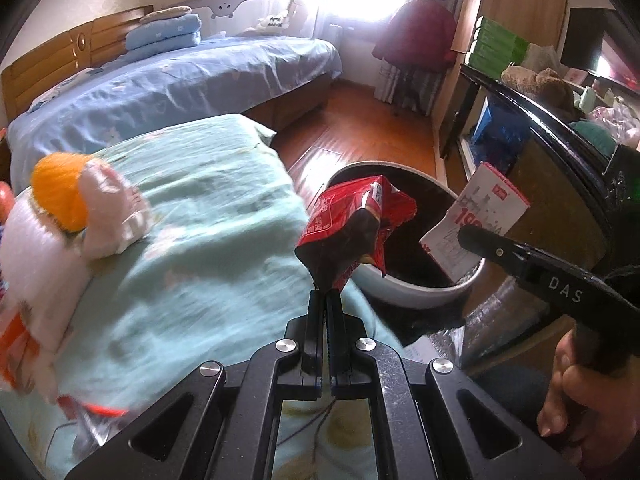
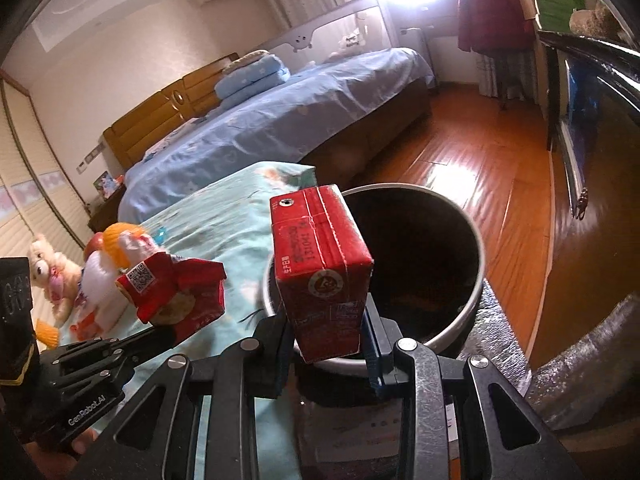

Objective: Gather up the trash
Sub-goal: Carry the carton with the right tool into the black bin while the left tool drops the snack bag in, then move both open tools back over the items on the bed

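Over the bin (image 2: 476, 240), your right gripper (image 2: 328, 344) clamps the carton (image 2: 320, 268) upright, nearer than the left gripper's (image 1: 325, 294) pinched wrapper (image 1: 352, 220).

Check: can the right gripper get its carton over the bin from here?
Probably yes. The right gripper grips the carton just short of the bin, whose mouth is open with nothing between. The left gripper, holding a wrapper, stays off to the side.

A red carton (image 2: 324, 272) and red crinkled wrapper (image 1: 352, 224) are showing against a black-lined white bin (image 2: 472, 304) and pale teal bedspread (image 1: 208, 216).
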`<state>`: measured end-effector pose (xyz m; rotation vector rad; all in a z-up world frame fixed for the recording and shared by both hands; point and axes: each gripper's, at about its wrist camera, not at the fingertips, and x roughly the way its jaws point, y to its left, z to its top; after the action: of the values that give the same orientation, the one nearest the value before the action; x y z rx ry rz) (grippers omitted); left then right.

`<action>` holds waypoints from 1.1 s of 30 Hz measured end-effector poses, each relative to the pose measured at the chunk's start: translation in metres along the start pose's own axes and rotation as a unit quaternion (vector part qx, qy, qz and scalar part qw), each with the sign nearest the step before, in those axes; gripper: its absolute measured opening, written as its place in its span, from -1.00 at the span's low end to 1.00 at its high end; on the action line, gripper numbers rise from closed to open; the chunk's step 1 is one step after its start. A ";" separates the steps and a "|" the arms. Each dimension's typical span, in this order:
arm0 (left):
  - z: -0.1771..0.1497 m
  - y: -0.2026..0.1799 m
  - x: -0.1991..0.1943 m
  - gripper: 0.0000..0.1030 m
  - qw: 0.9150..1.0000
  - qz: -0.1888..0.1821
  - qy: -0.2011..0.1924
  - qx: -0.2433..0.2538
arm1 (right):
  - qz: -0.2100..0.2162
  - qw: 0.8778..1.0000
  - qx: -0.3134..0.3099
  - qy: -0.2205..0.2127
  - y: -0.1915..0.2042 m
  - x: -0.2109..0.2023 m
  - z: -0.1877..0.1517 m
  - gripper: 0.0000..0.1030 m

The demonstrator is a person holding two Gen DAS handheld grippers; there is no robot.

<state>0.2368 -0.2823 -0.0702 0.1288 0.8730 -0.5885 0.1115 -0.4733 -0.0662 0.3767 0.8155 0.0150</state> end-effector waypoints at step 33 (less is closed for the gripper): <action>0.039 -0.026 0.066 -0.08 0.999 0.003 0.034 0.016 | -0.039 0.997 0.049 0.046 -0.056 0.045 0.034 -0.13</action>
<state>0.2829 -0.3459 -0.0913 0.1801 0.9284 -0.5949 0.1595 -0.5292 -0.0955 0.4399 0.9237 -0.0815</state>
